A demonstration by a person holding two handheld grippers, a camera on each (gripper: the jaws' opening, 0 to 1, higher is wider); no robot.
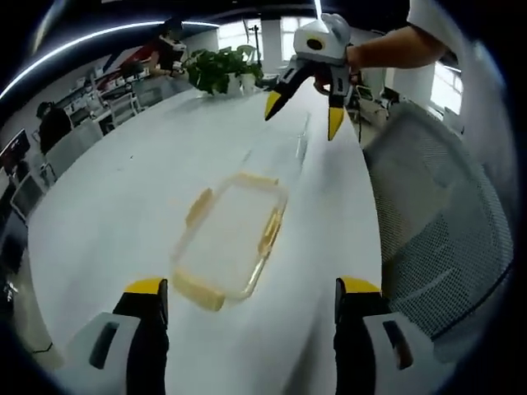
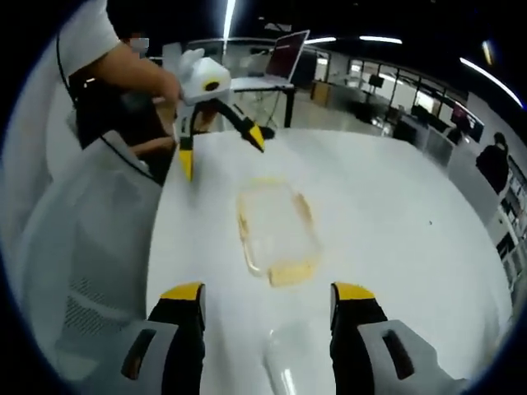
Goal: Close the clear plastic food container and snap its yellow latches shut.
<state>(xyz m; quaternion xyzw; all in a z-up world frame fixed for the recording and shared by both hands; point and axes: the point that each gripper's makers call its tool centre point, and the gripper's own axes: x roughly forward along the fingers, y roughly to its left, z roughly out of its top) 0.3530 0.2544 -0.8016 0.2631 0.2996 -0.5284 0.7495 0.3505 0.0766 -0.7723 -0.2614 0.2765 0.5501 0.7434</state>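
A clear rectangular piece with yellow latches [image 1: 226, 243] lies flat on the white table [image 1: 123, 189], just ahead of my left gripper [image 1: 251, 288], which is open and holds nothing. Beyond it lies a second clear plastic piece [image 1: 284, 148], faint against the table. My right gripper [image 1: 302, 118] hovers over that far end, jaws spread wide. In the right gripper view the latched piece [image 2: 276, 230] lies mid-table, the plain clear piece [image 2: 288, 362] sits low between the jaws of the open right gripper [image 2: 268, 292], and the left gripper [image 2: 221, 155] hangs open opposite.
A grey mesh office chair [image 1: 436, 214] [image 2: 90, 247] stands against the table's side. A potted plant [image 1: 218, 70] sits at one end of the table, and a laptop [image 2: 284, 58] stands on a desk beyond the other. People stand in the office behind.
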